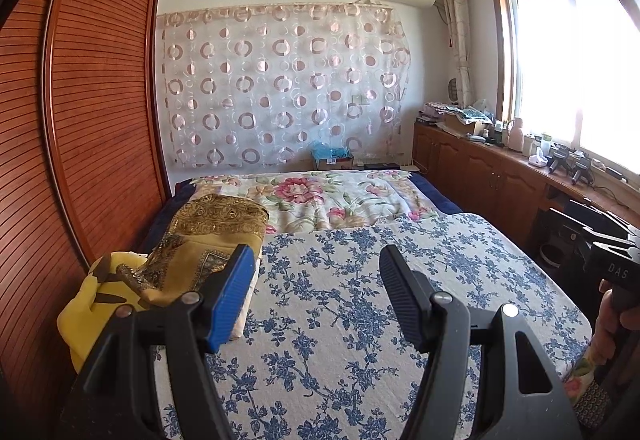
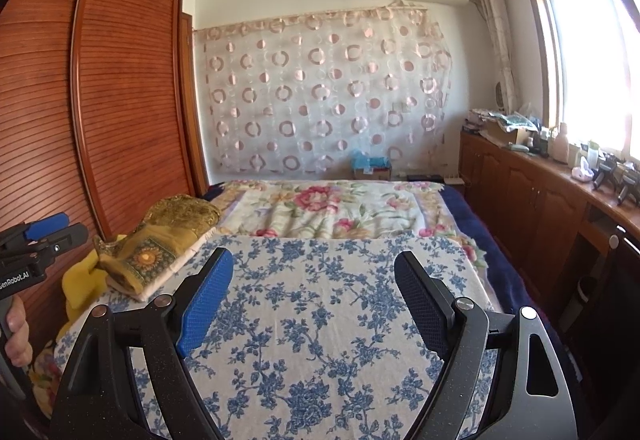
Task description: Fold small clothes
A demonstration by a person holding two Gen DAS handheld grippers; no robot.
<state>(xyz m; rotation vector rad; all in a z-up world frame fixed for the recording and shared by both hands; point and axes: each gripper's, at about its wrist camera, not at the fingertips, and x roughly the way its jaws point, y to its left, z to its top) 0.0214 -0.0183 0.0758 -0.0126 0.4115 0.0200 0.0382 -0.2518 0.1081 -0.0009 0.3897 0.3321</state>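
Both grippers are hovering over the blue floral cloth (image 1: 360, 300) on the bed, and neither is holding anything. The left gripper (image 1: 316, 280) is sitting with its jaws spread wide, and the right gripper (image 2: 314, 286) is doing the same (blue pad on one finger, black on the other). The clothes pile (image 1: 200, 240) is lying past the left finger of each gripper: gold patterned fabric, with a yellow piece (image 1: 86, 310) sticking out beside it, just touching.
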